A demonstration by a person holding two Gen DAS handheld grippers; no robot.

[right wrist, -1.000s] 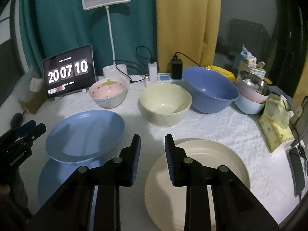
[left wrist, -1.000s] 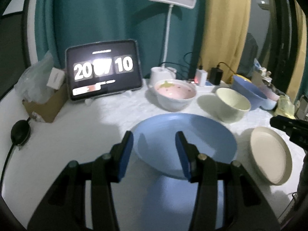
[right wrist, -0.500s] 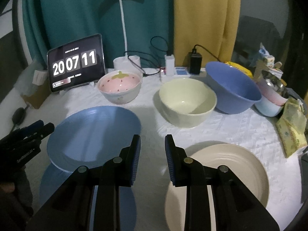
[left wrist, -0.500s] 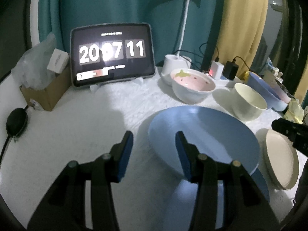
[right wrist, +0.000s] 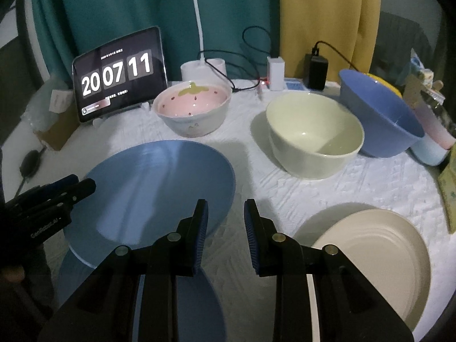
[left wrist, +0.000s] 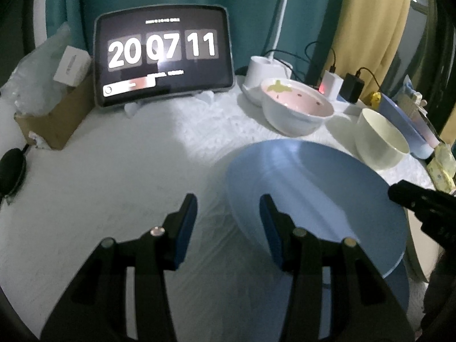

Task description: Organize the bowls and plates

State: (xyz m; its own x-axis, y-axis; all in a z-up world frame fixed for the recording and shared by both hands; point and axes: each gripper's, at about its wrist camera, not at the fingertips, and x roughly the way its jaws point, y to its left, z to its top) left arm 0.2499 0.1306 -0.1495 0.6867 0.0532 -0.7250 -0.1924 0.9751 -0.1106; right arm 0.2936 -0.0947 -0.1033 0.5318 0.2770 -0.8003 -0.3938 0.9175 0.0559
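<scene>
Both tools are empty and part-open. In the left wrist view, the left tool (left wrist: 228,213) sits low at centre with nothing between its blue pads; its right pad overlaps the near rim of the blue plate (left wrist: 313,188) in the lower right of the frame, but I cannot tell whether it touches. The right tool (right wrist: 225,216), low at centre of its own view, has a narrower gap and hangs over bare table (right wrist: 313,193) between the blue plate and the cream plate (right wrist: 379,245) at lower right.

The blue plate appears propped, with a blue patch showing beneath its near edge that may be a shadow or a second plate; the dim light hides which. That uncertainty is the main risk, I think: a pad coming in at the wrong height could skate over the rim and push the plate toward the table's near edge instead of pinching it. A shallow rim offers little to bite, so a lifted plate might tip and slide out.

Behind the plates, across the upper middle, stand the strawberry bowl (right wrist: 193,108), the cream bowl (right wrist: 313,136) and the blue bowl (right wrist: 379,114), the last two almost touching. A plate swung carelessly could knock them, or catch the charger cables (right wrist: 225,77) beyond.
</scene>
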